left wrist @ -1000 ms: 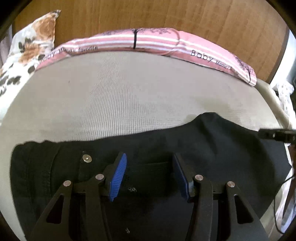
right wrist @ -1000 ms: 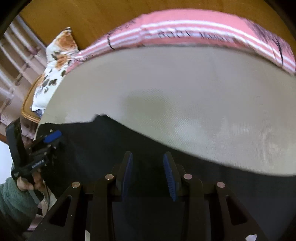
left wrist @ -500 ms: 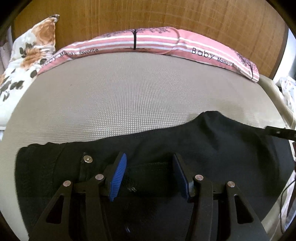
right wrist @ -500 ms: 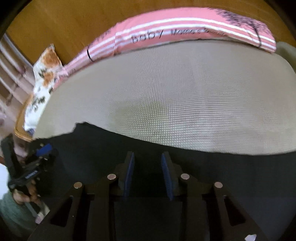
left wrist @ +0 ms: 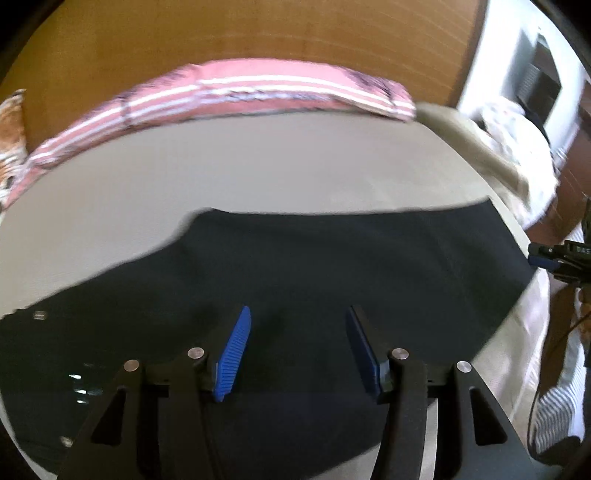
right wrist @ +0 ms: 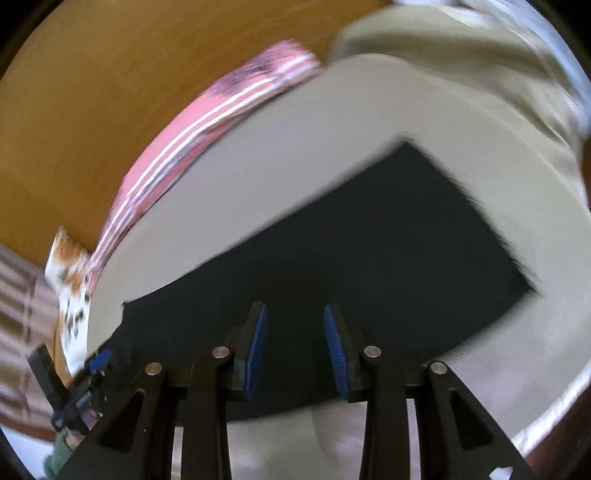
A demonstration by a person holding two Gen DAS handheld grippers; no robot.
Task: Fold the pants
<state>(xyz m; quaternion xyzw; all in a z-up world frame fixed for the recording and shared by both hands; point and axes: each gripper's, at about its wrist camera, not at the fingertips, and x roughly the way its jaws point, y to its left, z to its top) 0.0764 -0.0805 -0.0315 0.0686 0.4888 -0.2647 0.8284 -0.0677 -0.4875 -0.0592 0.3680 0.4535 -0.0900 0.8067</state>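
Black pants lie spread flat on the beige mattress, with a metal waist button at the far left. My left gripper hovers over the middle of the pants, jaws apart, nothing between the blue pads. In the right wrist view one pant leg runs up to the right and ends in a straight hem. My right gripper hangs over this leg near its front edge, open and holding nothing. Each gripper shows in the other's view: the right gripper past the hem, the left gripper at the lower left.
A pink striped pillow lies along the wooden headboard. A floral pillow sits at the left end. A beige bundle of bedding lies at the right end. The mattress front edge drops off close to the pants.
Both grippers slid to the right along the pants. The waist button drifted to the left edge of the left view. The right view rolled, and the leg's hem came into sight.
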